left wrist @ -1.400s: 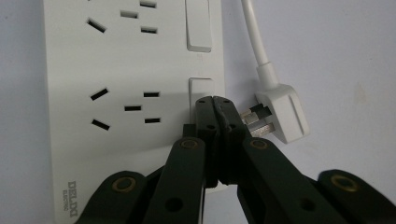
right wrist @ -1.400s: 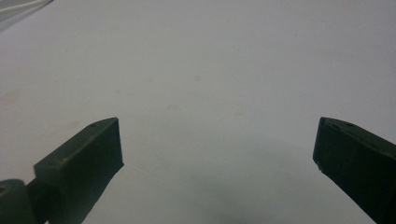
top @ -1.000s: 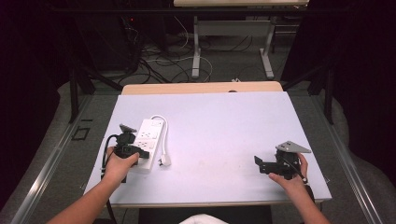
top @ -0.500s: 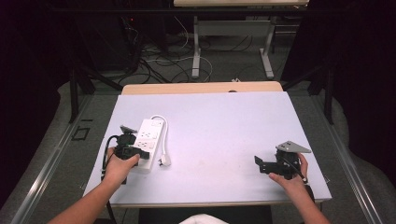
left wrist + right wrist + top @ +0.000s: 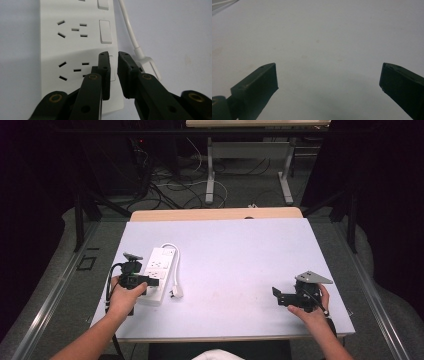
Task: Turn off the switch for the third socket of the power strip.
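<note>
A white power strip (image 5: 159, 270) lies on the left part of the white table top (image 5: 235, 250), and its white cable (image 5: 176, 260) loops round to a plug (image 5: 176, 292) beside it. My left gripper (image 5: 151, 281) hovers over the strip's near end. In the left gripper view its jaws (image 5: 113, 56) stand nearly together with only a thin gap. They sit above a rocker switch of the strip (image 5: 75, 42), with the plug (image 5: 148, 63) just to the right. My right gripper (image 5: 276, 295) rests near the table's front right, open over bare surface (image 5: 328, 75).
A strip of wooden edge (image 5: 215, 214) runs along the back of the table. Behind it are table legs and loose cables on the floor (image 5: 200, 185). The front edge lies close to both hands.
</note>
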`<state>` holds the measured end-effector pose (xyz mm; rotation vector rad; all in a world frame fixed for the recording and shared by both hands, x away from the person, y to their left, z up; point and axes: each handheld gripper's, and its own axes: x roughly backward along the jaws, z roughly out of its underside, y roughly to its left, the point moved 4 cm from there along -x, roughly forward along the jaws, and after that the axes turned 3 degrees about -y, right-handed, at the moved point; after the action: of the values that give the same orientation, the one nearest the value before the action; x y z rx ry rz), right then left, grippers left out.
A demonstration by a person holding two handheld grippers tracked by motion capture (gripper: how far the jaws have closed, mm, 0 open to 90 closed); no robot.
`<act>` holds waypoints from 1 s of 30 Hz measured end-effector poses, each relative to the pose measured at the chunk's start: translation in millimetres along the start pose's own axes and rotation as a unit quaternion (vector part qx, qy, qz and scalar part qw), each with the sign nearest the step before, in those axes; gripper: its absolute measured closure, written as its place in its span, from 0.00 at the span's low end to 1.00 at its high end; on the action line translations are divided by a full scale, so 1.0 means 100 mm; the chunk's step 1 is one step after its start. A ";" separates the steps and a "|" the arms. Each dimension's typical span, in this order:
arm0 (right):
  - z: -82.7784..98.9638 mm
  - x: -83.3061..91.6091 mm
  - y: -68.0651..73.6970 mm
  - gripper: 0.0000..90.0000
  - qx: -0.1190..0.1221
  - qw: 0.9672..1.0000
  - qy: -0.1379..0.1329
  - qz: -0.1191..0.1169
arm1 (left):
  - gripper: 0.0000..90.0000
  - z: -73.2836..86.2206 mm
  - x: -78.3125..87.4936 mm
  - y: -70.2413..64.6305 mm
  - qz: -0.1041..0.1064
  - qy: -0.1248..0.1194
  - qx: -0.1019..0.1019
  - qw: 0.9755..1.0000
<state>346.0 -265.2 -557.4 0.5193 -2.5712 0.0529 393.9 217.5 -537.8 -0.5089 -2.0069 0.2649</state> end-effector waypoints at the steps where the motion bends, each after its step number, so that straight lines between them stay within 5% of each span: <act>1: 0.00 0.00 0.00 0.01 0.000 1.000 0.000 0.000 | 0.87 0.00 0.00 0.00 0.000 0.000 0.000 1.000; 20: -0.01 0.00 -0.01 0.01 -0.001 1.000 0.001 -0.003 | 0.66 -0.09 0.09 0.01 -0.003 -0.042 -0.021 0.999; 30: 0.00 0.00 0.00 0.01 -0.001 1.000 0.002 -0.003 | 0.52 -0.11 0.09 0.04 -0.029 -0.058 -0.066 0.996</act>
<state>346.1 -265.6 -557.2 0.5259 -2.5654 0.0486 400.8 224.3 -527.4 -0.5286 -2.1588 0.1288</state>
